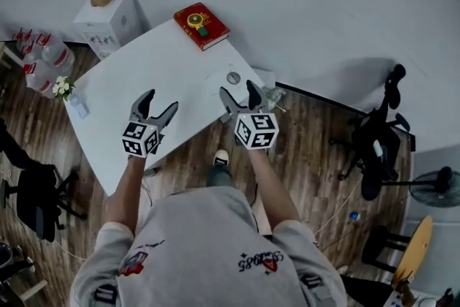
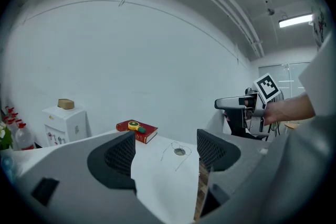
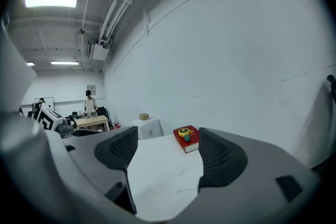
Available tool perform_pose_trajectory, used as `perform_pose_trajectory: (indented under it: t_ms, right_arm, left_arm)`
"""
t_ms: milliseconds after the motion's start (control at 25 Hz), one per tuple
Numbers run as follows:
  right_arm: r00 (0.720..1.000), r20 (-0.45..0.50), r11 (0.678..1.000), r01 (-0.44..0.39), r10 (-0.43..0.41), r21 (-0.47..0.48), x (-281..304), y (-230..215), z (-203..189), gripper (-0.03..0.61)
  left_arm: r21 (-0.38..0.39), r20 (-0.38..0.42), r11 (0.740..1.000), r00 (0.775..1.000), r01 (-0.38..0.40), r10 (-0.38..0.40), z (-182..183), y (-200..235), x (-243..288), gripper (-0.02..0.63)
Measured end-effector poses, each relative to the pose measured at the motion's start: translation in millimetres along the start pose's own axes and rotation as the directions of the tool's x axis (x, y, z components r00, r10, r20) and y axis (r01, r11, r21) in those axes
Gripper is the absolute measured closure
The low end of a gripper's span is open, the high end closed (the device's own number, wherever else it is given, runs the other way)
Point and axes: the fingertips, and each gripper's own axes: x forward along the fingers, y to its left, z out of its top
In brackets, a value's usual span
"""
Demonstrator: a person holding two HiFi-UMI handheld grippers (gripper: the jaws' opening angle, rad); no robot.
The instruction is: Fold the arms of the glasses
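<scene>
The thin wire glasses (image 1: pixel 231 78) lie with their arms spread on the white table (image 1: pixel 144 68), near its right edge; one round lens shows dark. In the left gripper view the glasses (image 2: pixel 178 151) lie ahead between the jaws and well beyond them. My left gripper (image 1: pixel 161 101) hovers open over the table's near edge, to the left of the glasses. My right gripper (image 1: pixel 238 90) hangs open just short of the glasses, with nothing between its fingers. Only faint lines of the glasses (image 3: pixel 182 171) show in the right gripper view.
A red book (image 1: pixel 201 25) with a yellow and green object on it lies at the table's far corner. A white cabinet (image 1: pixel 108 18), water bottles (image 1: pixel 43 57) and flowers (image 1: pixel 63 88) stand to the left. An office chair (image 1: pixel 377 140) and a fan (image 1: pixel 438 187) stand at the right.
</scene>
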Motion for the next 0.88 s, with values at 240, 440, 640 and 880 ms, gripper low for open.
perform_pose_trajectory:
  t_ms: [240,440,640,880]
  right_arm:
    - [0.991,-0.059,0.993,-0.118,0.118,-0.004,63,-82,23,0.233]
    - [0.972,-0.111,0.978,-0.206,0.208,0.022,106,-124,25,0.240]
    - [0.958,-0.140,0.968,-0.245,0.250,0.056,125,-139,8,0.256]
    - [0.953,-0.146,0.960,-0.249,0.266,0.125,148,-162,-4,0.313]
  left_arm:
    - [0.004,-0.001,0.997,0.997,-0.078,0.078,32,-1,88,0.252]
    - [0.009,-0.034,0.996,0.995,-0.092,0.092,39,-6,141,0.252]
    - [-0.008,-0.084,0.995,0.991,-0.103,0.102,23,4,157,0.252]
    - [-0.053,-0.103,0.996,0.992,-0.076,0.071,18,21,196,0.253]
